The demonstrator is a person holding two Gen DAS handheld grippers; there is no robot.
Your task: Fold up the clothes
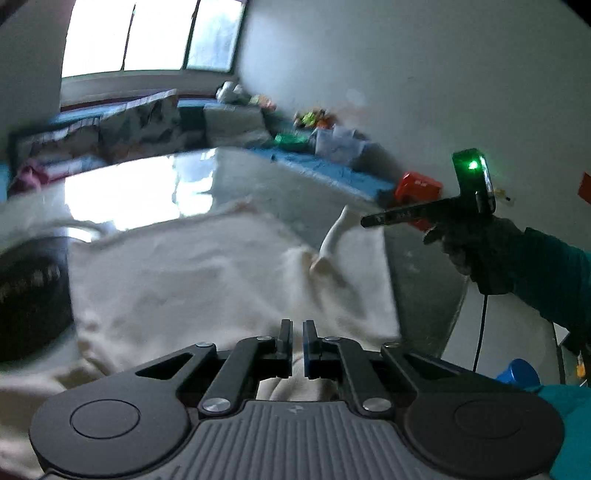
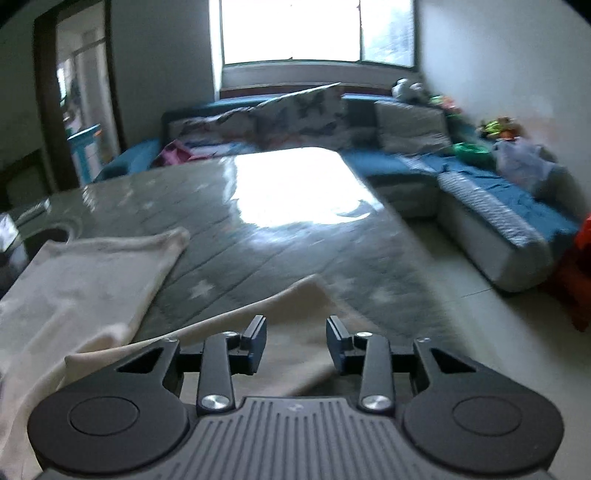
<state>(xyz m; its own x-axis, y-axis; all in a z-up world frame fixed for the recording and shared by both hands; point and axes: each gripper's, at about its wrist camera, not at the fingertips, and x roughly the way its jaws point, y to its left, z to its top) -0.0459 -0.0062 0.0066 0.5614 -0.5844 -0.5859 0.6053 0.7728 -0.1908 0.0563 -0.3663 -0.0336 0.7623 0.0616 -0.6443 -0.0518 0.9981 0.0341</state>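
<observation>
Left wrist view: left gripper [image 1: 297, 325] is sitting bottom centre w/ fingers nearly together, only a thin slit between them. Can't tell if cloth is pinched in there; the cream garment [image 1: 207, 273] is lying right under and ahead of the tips, filling the middle of the frame on the grey table [image 1: 266, 184]. A fold of it is sticking up toward the right-centre, just below the right gripper [image 1: 369, 221], which is showing side-on at the right edge w/ a green light on top, held by a gloved hand [image 1: 476, 254] in a teal sleeve [image 1: 554, 280]. A dark round object [image 1: 29, 295] is sitting at the left edge, partly under the cloth.

Right wrist view: right gripper [image 2: 296, 332] is at bottom centre, fingers clearly apart, nothing pressed between the pads. A strip of the garment [image 2: 295, 302] is lying under and just ahead of them; more of it is spreading at lower left. Table is running up the middle w/ window glare on it. Blue sofa [image 2: 498, 195] is along the upper right, window [image 2: 314, 29] at top centre.
</observation>
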